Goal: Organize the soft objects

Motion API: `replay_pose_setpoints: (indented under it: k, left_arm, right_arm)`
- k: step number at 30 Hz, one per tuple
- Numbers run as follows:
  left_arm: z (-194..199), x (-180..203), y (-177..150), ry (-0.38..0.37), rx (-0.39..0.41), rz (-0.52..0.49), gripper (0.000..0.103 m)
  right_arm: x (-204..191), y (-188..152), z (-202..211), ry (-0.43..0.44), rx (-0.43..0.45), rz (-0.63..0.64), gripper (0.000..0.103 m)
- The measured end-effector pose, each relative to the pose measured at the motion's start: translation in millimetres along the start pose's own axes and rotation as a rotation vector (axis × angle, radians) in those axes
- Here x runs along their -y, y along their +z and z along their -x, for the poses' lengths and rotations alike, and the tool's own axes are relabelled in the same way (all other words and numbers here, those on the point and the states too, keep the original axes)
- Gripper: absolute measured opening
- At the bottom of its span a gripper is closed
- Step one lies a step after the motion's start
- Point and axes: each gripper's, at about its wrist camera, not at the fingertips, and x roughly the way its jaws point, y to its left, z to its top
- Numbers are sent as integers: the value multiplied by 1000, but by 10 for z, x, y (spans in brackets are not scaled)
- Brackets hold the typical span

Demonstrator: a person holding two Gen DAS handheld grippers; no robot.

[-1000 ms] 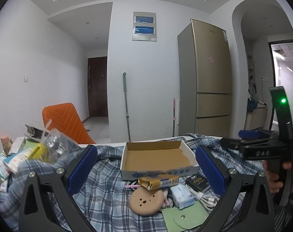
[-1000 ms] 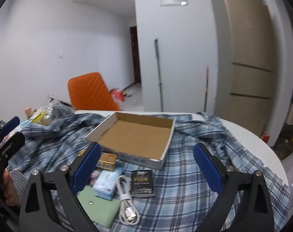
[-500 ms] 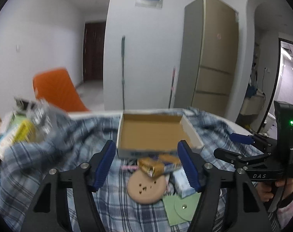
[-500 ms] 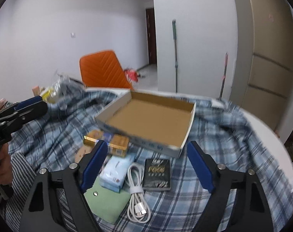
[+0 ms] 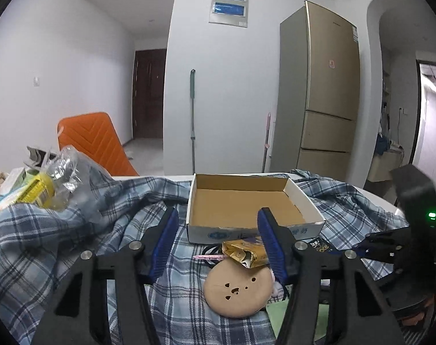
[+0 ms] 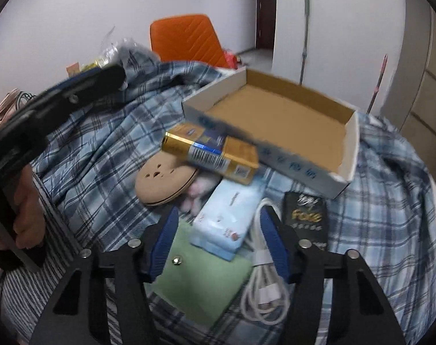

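An empty cardboard box (image 5: 243, 207) (image 6: 278, 120) lies on a blue plaid shirt (image 5: 74, 230) (image 6: 103, 149). In front of it lie a tan round pouch (image 5: 236, 290) (image 6: 163, 179), a gold packet (image 5: 246, 251) (image 6: 212, 152), a blue tissue pack (image 6: 229, 218), a green pouch (image 6: 200, 284), a white cable (image 6: 264, 284) and a black packet (image 6: 305, 218). My left gripper (image 5: 218, 238) hangs open and empty above the tan pouch. My right gripper (image 6: 219, 237) hangs open and empty over the tissue pack, with its jaws either side of it.
A clear plastic bag with yellow packaging (image 5: 45, 189) and other clutter lie at the table's left. An orange chair (image 5: 94, 143) stands behind the table. A fridge (image 5: 318, 97) and a mop (image 5: 192, 120) stand by the far wall.
Both grippers have narrowed from wide open to partly open. The right gripper has moved down and forward over the tissue pack. The left gripper has moved closer to the tan pouch.
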Motion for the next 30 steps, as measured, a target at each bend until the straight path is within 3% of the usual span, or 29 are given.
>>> replay_pose_setpoints:
  k: [3,6,9,12,22,24,30]
  left_arm:
    - [33,37,13,10,17,-20,60]
    - [71,12,23,44,32,-7,60]
    - [74,-12,28,32,30,4,60]
    - [80,-2,27,29,29,-2,60]
    - [88,22,30,33,30,-8,60]
    - [80,0,31,33,26,3,60]
    - [107,-38,82,17,22,12,60]
  right_arm:
    - [-4,16,-118,28,-58,-32,44]
    - [60,24,-202,63,-79,-93,43]
    - [108,57,-228,13,-56,-115,43]
    - [177,105,-287,39,-74,-155,43]
    - [225,184,-525,54,-148,-172,45]
    - [246,161,-580,71,-164,-183,27]
    - [398,139,-371,93,-101,-237,21]
